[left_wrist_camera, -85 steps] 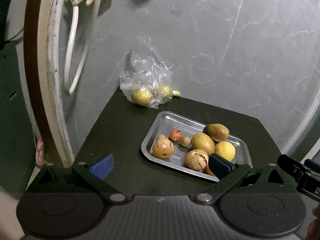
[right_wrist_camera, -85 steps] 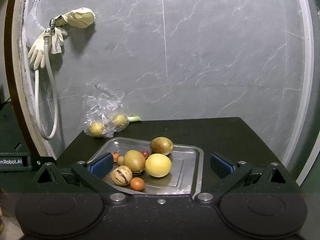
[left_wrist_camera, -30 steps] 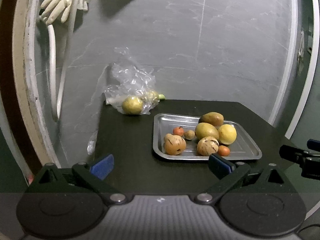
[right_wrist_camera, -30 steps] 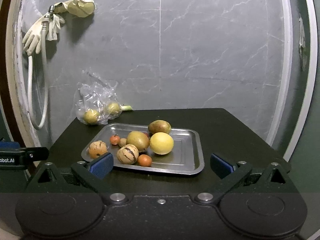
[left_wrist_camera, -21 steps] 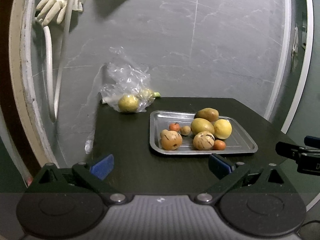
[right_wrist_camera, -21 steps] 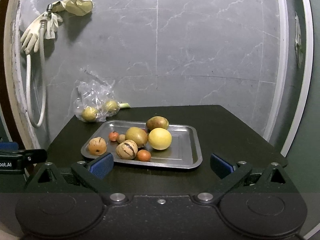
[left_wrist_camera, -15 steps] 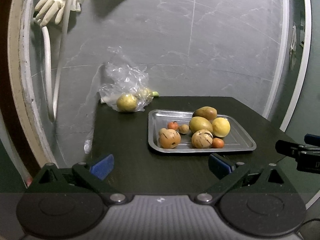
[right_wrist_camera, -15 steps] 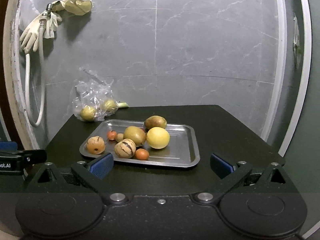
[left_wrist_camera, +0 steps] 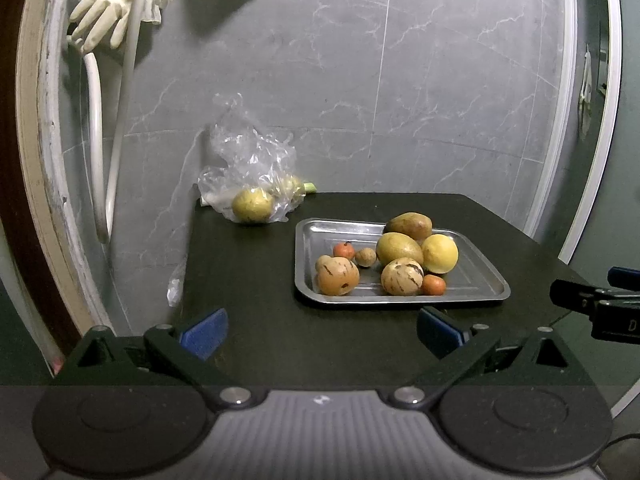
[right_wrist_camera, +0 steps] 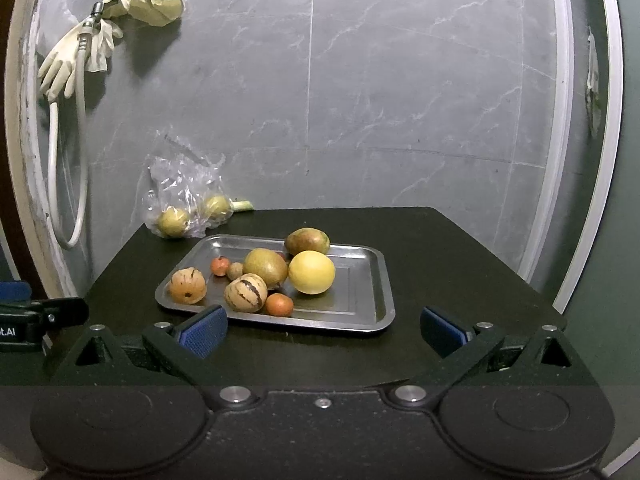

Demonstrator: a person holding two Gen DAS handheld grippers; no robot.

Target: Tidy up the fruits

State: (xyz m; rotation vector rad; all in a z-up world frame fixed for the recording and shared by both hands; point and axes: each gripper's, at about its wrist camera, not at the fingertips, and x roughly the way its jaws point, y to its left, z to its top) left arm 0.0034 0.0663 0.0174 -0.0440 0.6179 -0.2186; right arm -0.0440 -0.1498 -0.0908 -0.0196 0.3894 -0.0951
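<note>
Nearest to me, my left gripper [left_wrist_camera: 320, 326] stands wide, its blue pads [left_wrist_camera: 204, 327] well apart with nothing between them and touching nothing; it hangs short of the near edge of the black table [left_wrist_camera: 248, 320]. My right gripper [right_wrist_camera: 324, 326] is spread just as wide and also empty, its left blue pad [right_wrist_camera: 205, 330] showing in front of the tray's near rim without touching it.

Beyond the fingers sits the metal tray [right_wrist_camera: 360, 292] on the table. At its near edge I see a striped pale fruit [right_wrist_camera: 245, 293] with a small orange fruit [right_wrist_camera: 279, 304] just beside it, and an orange streaked fruit [right_wrist_camera: 187, 285] at the left end. Behind them lie a round yellow fruit [right_wrist_camera: 311, 272], a greenish-yellow mango [right_wrist_camera: 265, 266], a small brown nut-like fruit [right_wrist_camera: 235, 270] and a small red-orange fruit [right_wrist_camera: 219, 265]. Farthest in the tray is a darker mango [right_wrist_camera: 307, 241].

At the table's far left corner, against the grey marble wall [right_wrist_camera: 360, 100], lies a clear plastic bag [right_wrist_camera: 186, 196] holding yellow-green fruit. Rubber gloves [right_wrist_camera: 72, 60] and a white hose [right_wrist_camera: 66, 168] hang high on the left.
</note>
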